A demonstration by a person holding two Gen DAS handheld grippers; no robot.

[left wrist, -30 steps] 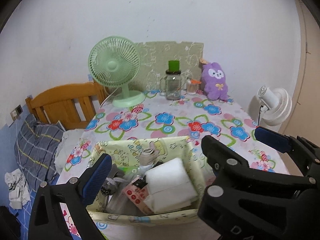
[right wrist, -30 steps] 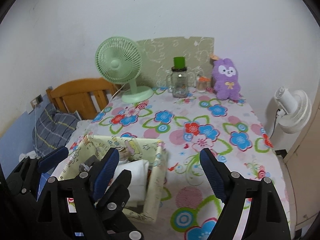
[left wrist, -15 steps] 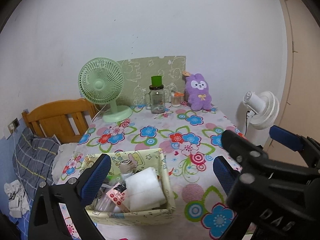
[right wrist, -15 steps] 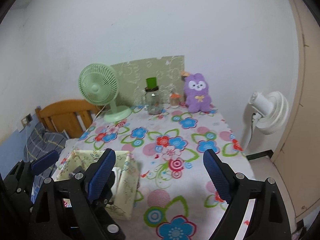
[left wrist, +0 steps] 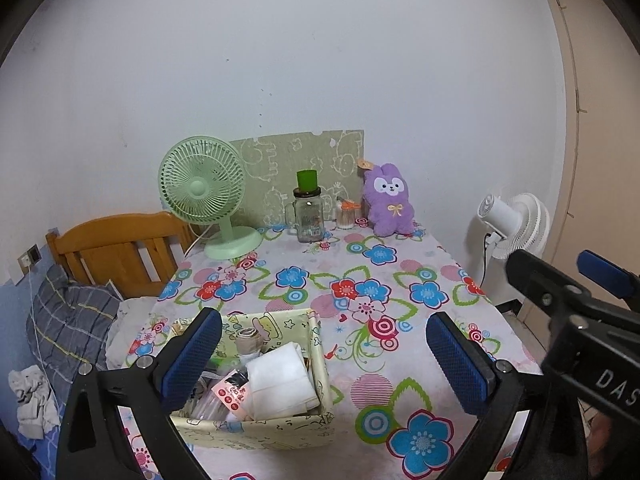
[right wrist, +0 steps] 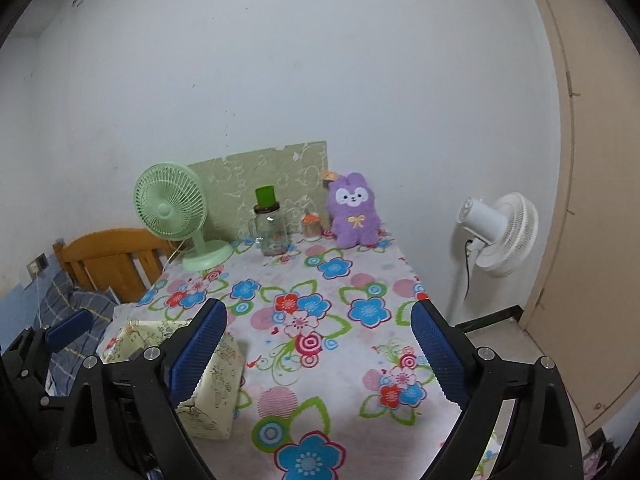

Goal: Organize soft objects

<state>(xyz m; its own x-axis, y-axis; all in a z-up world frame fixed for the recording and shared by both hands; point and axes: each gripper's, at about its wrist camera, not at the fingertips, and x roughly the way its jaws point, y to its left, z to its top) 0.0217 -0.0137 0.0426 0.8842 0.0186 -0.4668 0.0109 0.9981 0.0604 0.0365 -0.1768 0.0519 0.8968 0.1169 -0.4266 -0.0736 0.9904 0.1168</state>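
A purple plush rabbit (left wrist: pixel 389 205) sits upright at the far edge of the flowered table (left wrist: pixel 360 280), against the wall; it also shows in the right wrist view (right wrist: pixel 355 211). A pale yellow fabric basket (left wrist: pixel 256 426) stands at the near left, holding white folded cloth (left wrist: pixel 282 380) and small packets. My left gripper (left wrist: pixel 324 356) is open and empty, raised above the basket and table. My right gripper (right wrist: pixel 318 350) is open and empty, held over the table's near middle, with the basket (right wrist: pixel 212 380) at its left finger.
A green desk fan (left wrist: pixel 208 196), a glass jar with a green cup on top (left wrist: pixel 307 216) and a small orange-lidded jar (left wrist: pixel 346 216) stand along the back. A white floor fan (left wrist: pixel 514 228) is right of the table. A wooden bed head (left wrist: pixel 116 252) and pillow are left.
Both grippers have pulled back and risen from the basket, so more of the table and wall shows. The right gripper has moved from in front of the left view to its right edge.
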